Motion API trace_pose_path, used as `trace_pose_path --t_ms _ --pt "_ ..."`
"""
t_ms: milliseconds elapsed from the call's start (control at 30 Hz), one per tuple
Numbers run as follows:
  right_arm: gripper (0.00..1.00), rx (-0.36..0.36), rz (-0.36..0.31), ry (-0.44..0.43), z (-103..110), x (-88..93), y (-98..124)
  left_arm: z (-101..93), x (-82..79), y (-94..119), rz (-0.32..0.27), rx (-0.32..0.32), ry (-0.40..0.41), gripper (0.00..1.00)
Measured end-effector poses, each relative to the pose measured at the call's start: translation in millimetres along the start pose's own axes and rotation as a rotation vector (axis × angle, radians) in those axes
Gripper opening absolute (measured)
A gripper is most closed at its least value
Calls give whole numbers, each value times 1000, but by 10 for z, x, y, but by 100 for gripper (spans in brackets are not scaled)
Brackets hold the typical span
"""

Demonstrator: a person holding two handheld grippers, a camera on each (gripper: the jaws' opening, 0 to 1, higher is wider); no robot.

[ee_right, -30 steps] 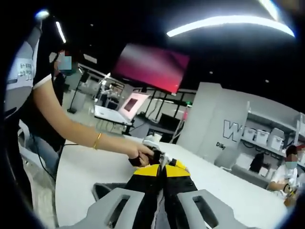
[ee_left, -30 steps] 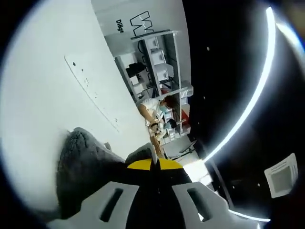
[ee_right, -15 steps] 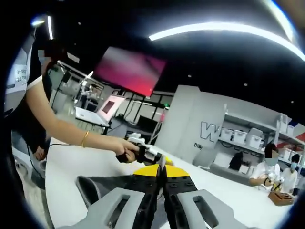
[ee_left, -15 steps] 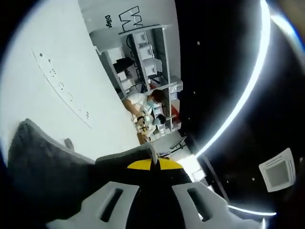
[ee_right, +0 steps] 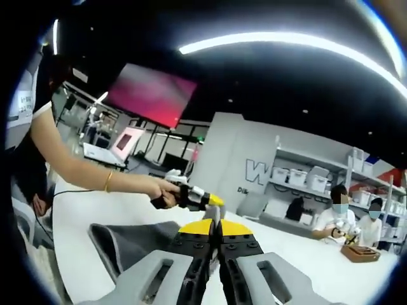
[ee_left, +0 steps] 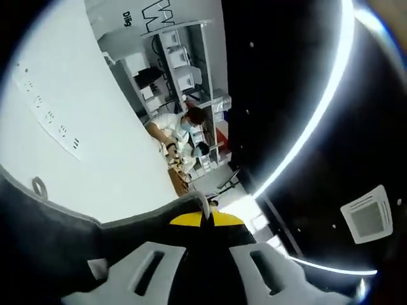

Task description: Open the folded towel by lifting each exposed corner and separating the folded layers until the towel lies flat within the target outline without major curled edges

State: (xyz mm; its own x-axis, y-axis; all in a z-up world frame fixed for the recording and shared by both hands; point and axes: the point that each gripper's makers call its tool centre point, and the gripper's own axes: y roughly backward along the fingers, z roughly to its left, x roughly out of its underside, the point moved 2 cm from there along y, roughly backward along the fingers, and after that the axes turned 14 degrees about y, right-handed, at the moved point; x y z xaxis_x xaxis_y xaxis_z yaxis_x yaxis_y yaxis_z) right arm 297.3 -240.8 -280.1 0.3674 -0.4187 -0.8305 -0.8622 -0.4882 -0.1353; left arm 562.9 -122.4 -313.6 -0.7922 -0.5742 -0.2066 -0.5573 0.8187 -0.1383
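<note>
you have the towel (ee_left: 57,235) pinched in both grippers and lifted, so the main risk now is losing it. in the left gripper view, at the bottom centre, your left gripper (ee_left: 205,216) has its jaws pressed together on a thin lip of the dark grey cloth. that hold looks shallow; a sharp tug sideways could pull the edge free, and the fabric would fall back on itself and leave a curled border. from that pinch the towel runs down to the lower left of the frame as one broad dark sheet. a small pale tag (ee_left: 96,267) shows on it near the bottom. beyond it the white table (ee_left: 95,146) fills the middle left.

in the right gripper view, at the bottom centre, your right gripper (ee_right: 215,223) is also clamped, jaws touching, with a sliver of cloth caught between the yellow tips. the towel hangs to the lower left of that frame, sagging with a fold at its left end. if you pull the two holds unevenly, that slack could twist and the layers may not part cleanly. just past the tips, above the cloth, your hand (ee_right: 162,194) carries the other gripper. i cannot see the target outline in either view, so judging the landing spot will be hard from here.
</note>
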Motion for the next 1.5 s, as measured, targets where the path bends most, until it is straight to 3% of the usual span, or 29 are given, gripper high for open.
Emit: trace_pose_path --t_ms 567,867,1200,1333,1433,1500 --pt "0 64 60 -30 -206 305 310 -47 390 -582 75 29 -25 1" --pt "0 77 100 -65 -185 507 392 102 602 -789 116 7 -20 1" --pt "0 89 137 -91 -193 690 484 228 690 -939 122 -1 22 1" --pt "0 97 152 -98 -208 756 527 255 755 -1011 135 -3 12 1" --pt "0 114 164 -113 -211 834 564 337 841 -1065 173 -29 -82 1" --pt "0 113 184 -112 -193 902 578 363 856 -1118 171 -27 -66 1"
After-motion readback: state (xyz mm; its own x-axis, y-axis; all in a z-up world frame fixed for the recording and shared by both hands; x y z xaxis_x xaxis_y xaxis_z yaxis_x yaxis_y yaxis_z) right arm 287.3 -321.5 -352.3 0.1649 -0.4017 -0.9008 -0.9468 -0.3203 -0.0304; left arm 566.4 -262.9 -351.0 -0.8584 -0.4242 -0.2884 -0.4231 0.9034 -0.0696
